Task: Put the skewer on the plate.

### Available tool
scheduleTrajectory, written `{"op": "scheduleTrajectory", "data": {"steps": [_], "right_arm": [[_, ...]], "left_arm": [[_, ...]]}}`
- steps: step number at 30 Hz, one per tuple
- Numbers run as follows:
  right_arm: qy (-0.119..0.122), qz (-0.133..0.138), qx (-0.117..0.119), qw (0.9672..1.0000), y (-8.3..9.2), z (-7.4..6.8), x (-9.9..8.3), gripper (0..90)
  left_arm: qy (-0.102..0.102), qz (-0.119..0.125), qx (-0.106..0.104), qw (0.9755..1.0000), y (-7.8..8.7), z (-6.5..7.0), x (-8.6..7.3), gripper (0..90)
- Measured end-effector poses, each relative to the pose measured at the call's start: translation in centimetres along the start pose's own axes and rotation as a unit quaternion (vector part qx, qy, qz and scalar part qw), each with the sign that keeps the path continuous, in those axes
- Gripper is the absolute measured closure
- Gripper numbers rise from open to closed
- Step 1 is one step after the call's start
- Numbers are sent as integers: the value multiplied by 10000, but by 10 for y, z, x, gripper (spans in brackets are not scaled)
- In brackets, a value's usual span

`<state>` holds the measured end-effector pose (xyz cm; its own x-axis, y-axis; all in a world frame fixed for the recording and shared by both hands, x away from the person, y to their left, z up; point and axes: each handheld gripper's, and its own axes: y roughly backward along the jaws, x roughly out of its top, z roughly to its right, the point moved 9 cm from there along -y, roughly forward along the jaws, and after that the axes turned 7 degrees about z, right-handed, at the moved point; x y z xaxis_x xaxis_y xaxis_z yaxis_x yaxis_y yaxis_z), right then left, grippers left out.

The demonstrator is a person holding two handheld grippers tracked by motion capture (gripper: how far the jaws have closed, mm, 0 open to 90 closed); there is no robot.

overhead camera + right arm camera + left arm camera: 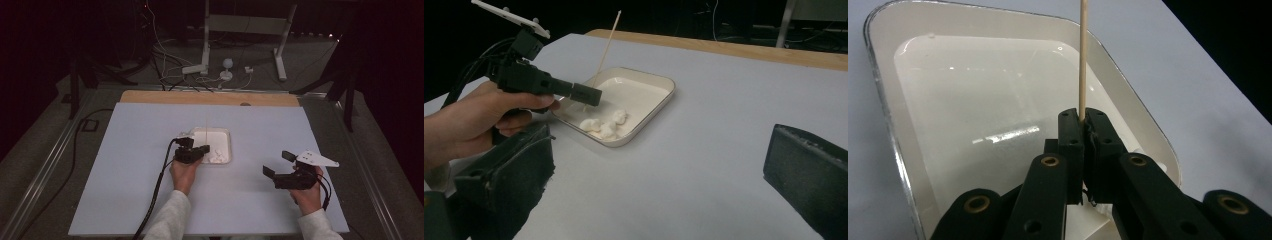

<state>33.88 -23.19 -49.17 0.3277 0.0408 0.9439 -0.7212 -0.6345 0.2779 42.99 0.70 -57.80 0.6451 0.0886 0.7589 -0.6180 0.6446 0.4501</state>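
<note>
Left fingers [1082,131] clamp one skewer [1081,55], right fingers [659,170] wide (empty), one tray [659,102]

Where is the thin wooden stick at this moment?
The wooden stick is clamped between the jaws of the left gripper, standing over the white dish near the table's middle, beside the white lumps.

skewer [1081,55]: thin pale wooden stick, upright, slightly tilted, lower end over tray | tray [226,134]: shallow white rounded-square dish, flat on grey mat | marshmallows [605,125]: small white lumps, probably three, clustered at tray's near edge
</note>
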Motion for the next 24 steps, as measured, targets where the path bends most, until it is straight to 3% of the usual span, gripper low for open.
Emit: {"op": "scheduleTrajectory", "data": {"steps": [5,11,17,21,24], "right_arm": [[3,-6,4,10000,0,0,0,0],[-16,-2,4,10000,0,0,0,0],[-15,-13,10,10000,1,-1,-1,0],[-16,-17,2,10000,1,0,-2,0],[-22,-15,-9,10000,1,1,-2,0]], "left_arm": [[149,122,100,9998,0,-2,1,799],[41,228,15,9997,6,3,6,536],[-189,371,-112,9991,23,8,17,286],[-476,573,-99,9972,45,10,28,180],[-665,769,-126,9947,64,12,37,151]]}}
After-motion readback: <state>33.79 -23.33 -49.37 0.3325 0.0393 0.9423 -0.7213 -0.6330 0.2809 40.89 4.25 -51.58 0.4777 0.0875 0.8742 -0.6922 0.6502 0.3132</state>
